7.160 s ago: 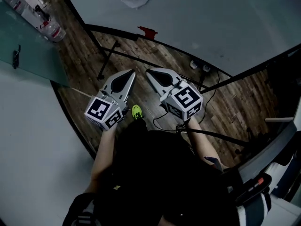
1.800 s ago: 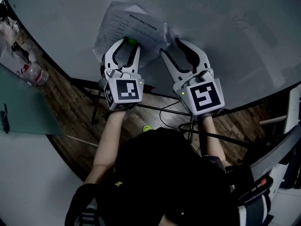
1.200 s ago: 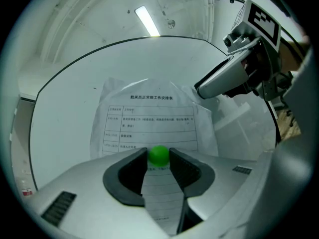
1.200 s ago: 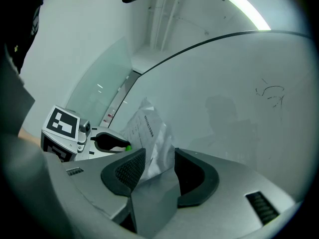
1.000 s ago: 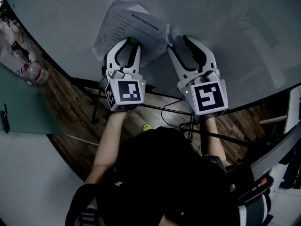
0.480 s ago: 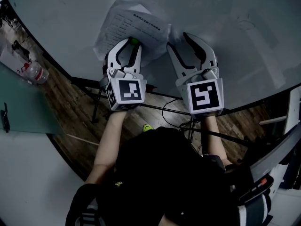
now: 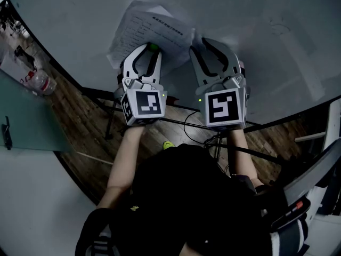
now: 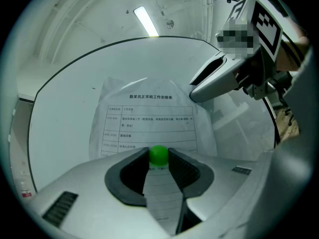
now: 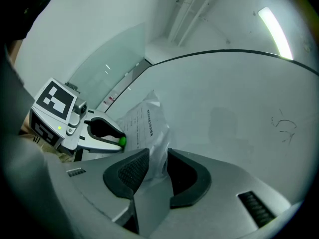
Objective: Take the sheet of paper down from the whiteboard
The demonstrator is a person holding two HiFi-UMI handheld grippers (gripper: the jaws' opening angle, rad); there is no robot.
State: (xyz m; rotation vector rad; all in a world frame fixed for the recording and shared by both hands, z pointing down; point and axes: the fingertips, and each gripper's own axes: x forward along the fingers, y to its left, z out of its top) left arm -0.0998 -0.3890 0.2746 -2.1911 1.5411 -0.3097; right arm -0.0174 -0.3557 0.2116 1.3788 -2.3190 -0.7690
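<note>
A printed sheet of paper [image 7: 152, 28] hangs crumpled on the whiteboard [image 7: 266, 41], pinned by a small green magnet [image 7: 153, 47]. My left gripper [image 7: 151, 51] points at the board and is shut on that magnet [image 8: 159, 154], which sits between its tips over the sheet [image 8: 149, 116]. My right gripper [image 7: 202, 43] stands at the sheet's right edge. In the right gripper view its jaws have just been closing, with the bulging edge of the paper [image 9: 155, 148] between them and a gap still showing. The left gripper [image 9: 112, 138] is seen beside it.
Below the board are its black stand legs and cables [image 7: 184, 122] on the wooden floor. A plastic bottle [image 7: 42, 83] lies at the left, near a green glass panel [image 7: 24, 132]. A faint pen scribble [image 9: 284, 126] marks the board to the right.
My right gripper has rolled so its marker cube faces up squarely, edged left onto the paper's edge, and its jaws have narrowed. The left gripper has stayed on the magnet.
</note>
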